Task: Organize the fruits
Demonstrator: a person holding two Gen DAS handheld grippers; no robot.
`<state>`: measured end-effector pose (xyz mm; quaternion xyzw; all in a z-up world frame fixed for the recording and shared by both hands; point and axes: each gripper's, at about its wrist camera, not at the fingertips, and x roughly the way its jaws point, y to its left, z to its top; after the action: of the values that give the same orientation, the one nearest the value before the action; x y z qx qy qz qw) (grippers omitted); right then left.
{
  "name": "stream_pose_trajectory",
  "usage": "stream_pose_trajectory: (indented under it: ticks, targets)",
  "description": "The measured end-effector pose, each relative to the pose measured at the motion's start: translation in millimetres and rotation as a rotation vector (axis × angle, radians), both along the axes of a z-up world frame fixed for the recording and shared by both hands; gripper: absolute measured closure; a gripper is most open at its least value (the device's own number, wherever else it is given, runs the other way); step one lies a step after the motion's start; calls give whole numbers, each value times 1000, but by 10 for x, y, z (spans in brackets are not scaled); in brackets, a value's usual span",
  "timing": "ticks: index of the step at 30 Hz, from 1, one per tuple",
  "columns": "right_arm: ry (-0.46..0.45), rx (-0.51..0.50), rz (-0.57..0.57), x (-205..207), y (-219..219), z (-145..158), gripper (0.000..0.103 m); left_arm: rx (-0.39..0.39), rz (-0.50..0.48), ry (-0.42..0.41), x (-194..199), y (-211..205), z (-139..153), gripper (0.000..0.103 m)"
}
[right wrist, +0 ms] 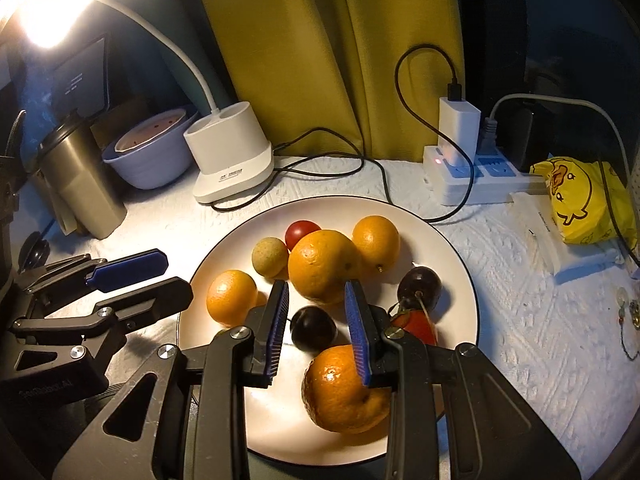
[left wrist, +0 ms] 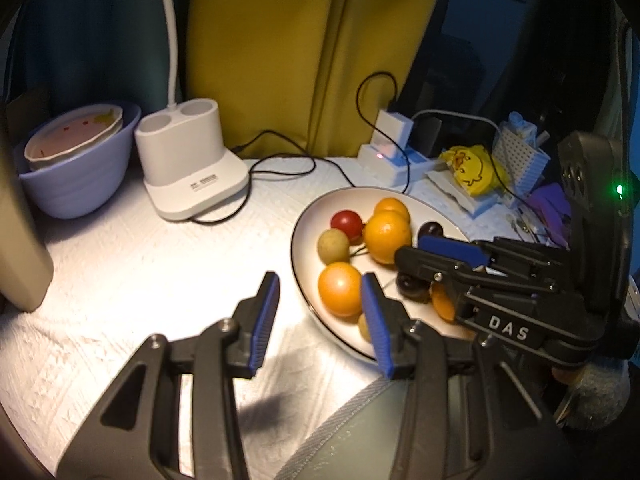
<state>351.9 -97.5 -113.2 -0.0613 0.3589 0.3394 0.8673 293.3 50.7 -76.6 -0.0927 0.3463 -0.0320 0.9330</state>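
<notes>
A white plate (right wrist: 460, 280) holds several oranges, a red tomato (right wrist: 301, 230), a greenish round fruit (right wrist: 269, 257) and dark plums. The plate also shows in the left wrist view (left wrist: 304, 224). My right gripper (right wrist: 318, 328) is open above the plate, with a dark plum (right wrist: 313, 328) between its blue pads and a large orange (right wrist: 340, 396) just below. My left gripper (left wrist: 320, 320) is open and empty at the plate's left rim, next to an orange (left wrist: 339, 288). The right gripper (left wrist: 452, 256) shows from the side over the fruit in the left view.
A white lamp base (right wrist: 232, 160) with black cables stands behind the plate. A lilac bowl (right wrist: 148, 160) and a metal tumbler (right wrist: 76, 184) are at the back left. A power strip (right wrist: 472, 172), a yellow duck bag (right wrist: 580, 204) and small clutter sit at the right.
</notes>
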Motion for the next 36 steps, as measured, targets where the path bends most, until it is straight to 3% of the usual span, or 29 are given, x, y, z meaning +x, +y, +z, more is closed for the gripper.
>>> stream_pose_trajectory:
  ticks: [13, 36]
  targets:
    - [-28, 22, -8, -188, -104, 190, 72, 45, -7, -34, -242, -102, 192, 60]
    - [-83, 48, -9, -902, -366, 441, 72, 75, -9, -89, -921, -322, 460, 59]
